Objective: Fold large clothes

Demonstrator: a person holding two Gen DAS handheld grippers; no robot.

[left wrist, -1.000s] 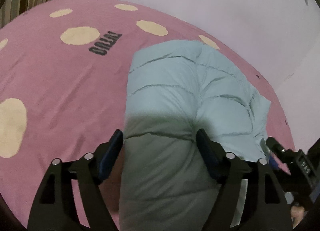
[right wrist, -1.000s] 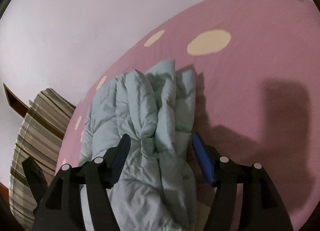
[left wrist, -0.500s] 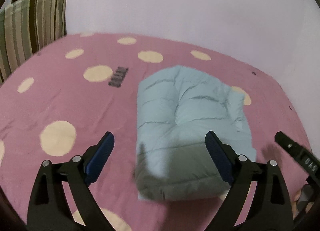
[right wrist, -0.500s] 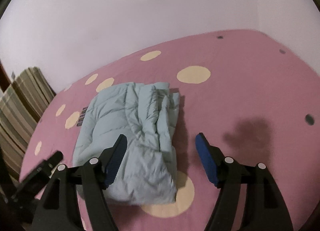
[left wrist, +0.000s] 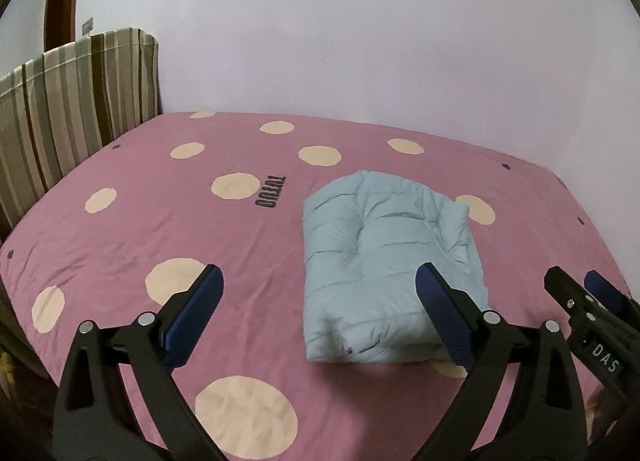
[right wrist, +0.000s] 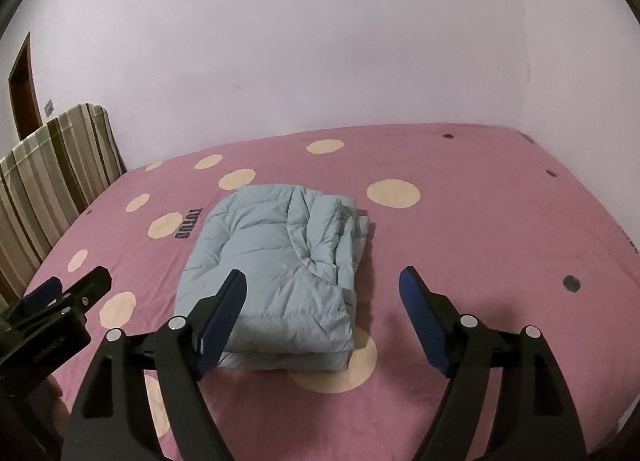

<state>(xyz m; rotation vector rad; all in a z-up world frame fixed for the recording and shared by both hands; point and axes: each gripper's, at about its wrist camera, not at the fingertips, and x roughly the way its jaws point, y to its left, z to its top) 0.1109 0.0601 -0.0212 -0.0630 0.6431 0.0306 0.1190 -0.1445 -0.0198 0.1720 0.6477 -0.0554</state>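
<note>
A striped headboard [left wrist: 76,101] stands at the left end of a pink, cream-dotted bed [left wrist: 140,229]. Right of it, mid-bed, lies a pale blue puffer jacket [left wrist: 384,277], folded into a compact rectangle, seemingly finished. Nearer than the jacket, the left hand-held gripper [left wrist: 318,301] hangs with jaws wide, just opening, nothing between them. The right hand-held gripper [right wrist: 322,307] likewise hovers wide and empty, clear of the jacket.

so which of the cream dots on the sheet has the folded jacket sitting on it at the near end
The large cream dot under the light blue jacket's near right corner; the jacket covers part of it, while the neighbouring dots lie fully bare.
</note>
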